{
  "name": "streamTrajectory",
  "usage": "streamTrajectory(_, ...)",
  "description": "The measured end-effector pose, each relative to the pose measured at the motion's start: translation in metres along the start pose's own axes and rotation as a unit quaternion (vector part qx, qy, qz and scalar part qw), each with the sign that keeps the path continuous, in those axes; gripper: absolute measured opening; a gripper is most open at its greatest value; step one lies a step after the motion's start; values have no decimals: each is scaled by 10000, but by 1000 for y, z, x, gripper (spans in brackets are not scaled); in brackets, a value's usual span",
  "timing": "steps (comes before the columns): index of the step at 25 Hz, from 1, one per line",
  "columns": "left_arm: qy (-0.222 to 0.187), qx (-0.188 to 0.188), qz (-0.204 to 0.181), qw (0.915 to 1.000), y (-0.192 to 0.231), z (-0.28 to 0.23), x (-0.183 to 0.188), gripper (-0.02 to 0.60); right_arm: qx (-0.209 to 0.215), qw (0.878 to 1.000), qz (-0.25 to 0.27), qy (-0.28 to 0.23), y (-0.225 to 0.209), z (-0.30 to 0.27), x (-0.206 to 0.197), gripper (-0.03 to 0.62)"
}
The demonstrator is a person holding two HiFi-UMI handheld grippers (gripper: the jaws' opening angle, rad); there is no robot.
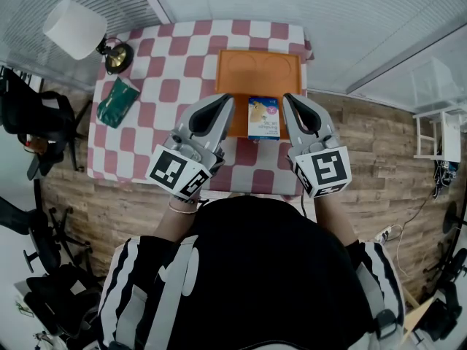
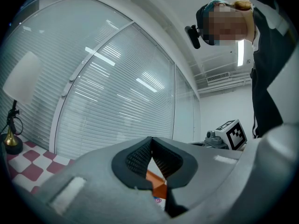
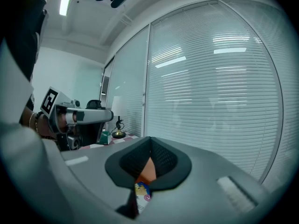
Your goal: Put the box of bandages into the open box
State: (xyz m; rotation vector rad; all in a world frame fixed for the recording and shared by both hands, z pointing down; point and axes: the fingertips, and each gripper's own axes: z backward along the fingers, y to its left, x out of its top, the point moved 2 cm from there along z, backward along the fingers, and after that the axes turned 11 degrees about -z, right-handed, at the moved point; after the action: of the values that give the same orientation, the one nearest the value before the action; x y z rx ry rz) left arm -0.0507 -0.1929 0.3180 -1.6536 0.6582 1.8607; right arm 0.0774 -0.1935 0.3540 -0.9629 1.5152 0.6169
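Right at tray rim, bandage box

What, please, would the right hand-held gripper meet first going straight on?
Probably the orange open box ahead of the right hand-held gripper, though depth is unclear; the bandage box lies aside.

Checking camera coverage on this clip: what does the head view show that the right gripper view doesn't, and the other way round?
Only the head view: the whole orange open box on the checkered table, with the box of bandages at its near edge. Only the right gripper view: the right gripper close up, its fingers meeting at the tips with nothing held, and a ceiling light. Both: the left gripper, the lamp, the green packet, and a slice of the box of bandages.
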Motion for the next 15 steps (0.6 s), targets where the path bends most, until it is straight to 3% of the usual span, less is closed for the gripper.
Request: streamTrajectory(15, -6, -4, 6, 10000, 2, 1, 0, 0, 33, 9999, -49, -126, 4, 2, 3, -5)
